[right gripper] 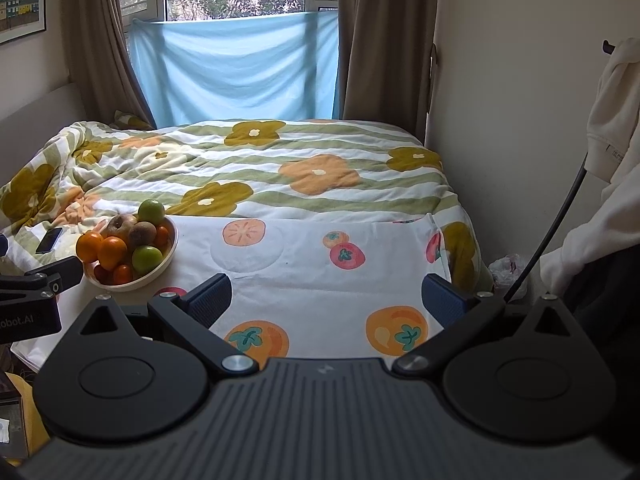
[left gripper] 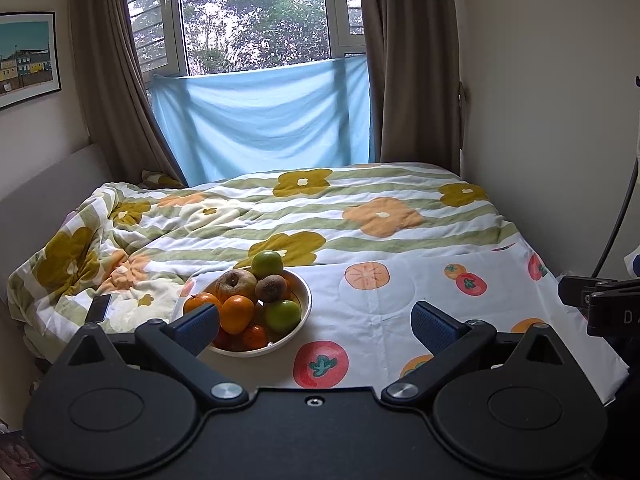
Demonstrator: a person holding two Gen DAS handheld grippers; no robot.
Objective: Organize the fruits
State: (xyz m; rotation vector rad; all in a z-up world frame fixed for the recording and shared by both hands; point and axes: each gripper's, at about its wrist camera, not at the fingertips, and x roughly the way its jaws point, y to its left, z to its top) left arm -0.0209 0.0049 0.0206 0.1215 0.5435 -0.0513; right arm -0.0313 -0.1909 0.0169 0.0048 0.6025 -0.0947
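Right wrist — "obot.AI" on left hand-held gripper (right gripper: 40,280)

One bowl (left gripper: 306,300) w/ approx 10 fruits: 2 green apples (left gripper: 283,315), 1 brownish apple (left gripper: 237,283), 1 kiwi (left gripper: 271,288), several oranges (left gripper: 237,314); exact no. unclear, some hidden. Also 1 phone (left gripper: 98,309) at left, 2 grippers.

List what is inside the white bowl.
The bowl holds piled fruit: two green fruits, a brownish apple, a kiwi and several oranges. Whatever lies beneath the pile is covered.
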